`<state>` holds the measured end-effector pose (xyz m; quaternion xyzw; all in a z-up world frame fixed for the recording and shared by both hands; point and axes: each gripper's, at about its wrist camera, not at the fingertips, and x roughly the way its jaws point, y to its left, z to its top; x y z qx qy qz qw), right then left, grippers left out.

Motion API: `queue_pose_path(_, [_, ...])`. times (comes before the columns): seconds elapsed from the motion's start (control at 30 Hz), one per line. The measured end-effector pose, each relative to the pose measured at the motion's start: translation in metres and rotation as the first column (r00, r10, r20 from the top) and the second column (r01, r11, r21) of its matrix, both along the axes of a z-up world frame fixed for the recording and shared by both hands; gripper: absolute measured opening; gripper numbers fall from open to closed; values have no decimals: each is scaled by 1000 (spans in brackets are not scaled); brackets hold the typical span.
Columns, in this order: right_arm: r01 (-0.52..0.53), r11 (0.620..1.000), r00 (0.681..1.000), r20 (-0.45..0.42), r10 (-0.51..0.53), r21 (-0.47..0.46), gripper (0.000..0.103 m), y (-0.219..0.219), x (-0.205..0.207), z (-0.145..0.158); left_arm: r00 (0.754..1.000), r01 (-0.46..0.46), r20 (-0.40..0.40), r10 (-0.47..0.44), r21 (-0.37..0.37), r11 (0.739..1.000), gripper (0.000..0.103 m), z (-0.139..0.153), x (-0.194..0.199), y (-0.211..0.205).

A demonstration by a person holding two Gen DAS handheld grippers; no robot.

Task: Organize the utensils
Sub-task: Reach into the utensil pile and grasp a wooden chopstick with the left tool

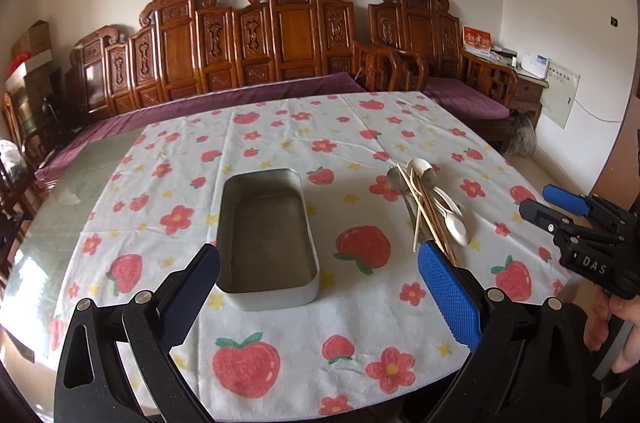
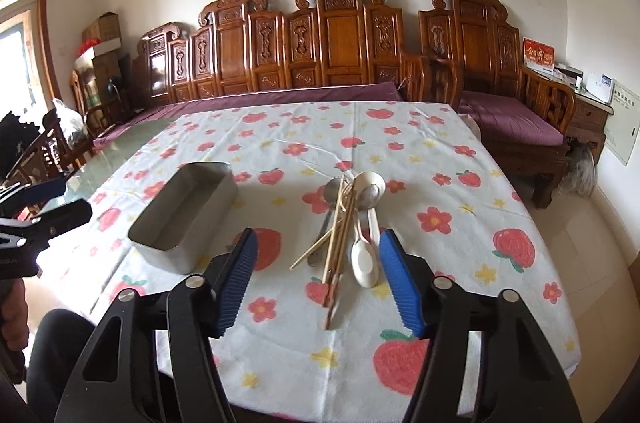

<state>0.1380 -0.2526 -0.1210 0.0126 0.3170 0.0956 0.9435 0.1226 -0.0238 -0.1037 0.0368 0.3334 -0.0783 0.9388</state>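
Metal tin (image 1: 267, 235) empty on tablecloth (image 1: 280, 355). Pile of chopsticks and spoons (image 2: 352, 235) right of tin. Left gripper (image 1: 320, 287) released above tin; right gripper (image 2: 318, 279) released, nothing grasped, over pile.

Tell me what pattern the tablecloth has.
The tablecloth is white with red strawberries, red flowers and small yellow stars. It shows best in the right wrist view.
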Motion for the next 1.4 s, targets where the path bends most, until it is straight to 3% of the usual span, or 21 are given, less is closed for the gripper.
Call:
queue_pose_path(0.2, [24, 1000, 1000, -8, -24, -8, 54, -15, 32, -15, 998, 44, -39, -43, 8, 999, 96, -23, 25, -11])
queue_pose_path(0.4, [2, 1000, 997, -73, -3, -6, 42, -19, 62, -50, 993, 69, -92, -69, -2, 998, 96, -49, 50, -20])
queue_pose_path(0.53, [23, 1000, 993, -112, -24, -15, 42, -23, 72, -75, 990, 89, -113, -88, 4, 996, 96, -64, 61, -30])
queue_pose_path(0.8, [34, 999, 987, -160, -34, -1, 41, -34, 80, -101, 967, 174, -186, -173, -14, 985, 74, -94, 93, -68])
queue_pose_path(1.13, [71, 997, 977, -202, -64, 29, 41, -46, 84, -114, 947, 214, -229, -225, -70, 974, 59, -116, 133, -112])
queue_pose_path(1.4, [113, 991, 975, -199, -97, 69, 42, -59, 85, -111, 915, 249, -279, -290, -173, 953, 25, -131, 155, -141])
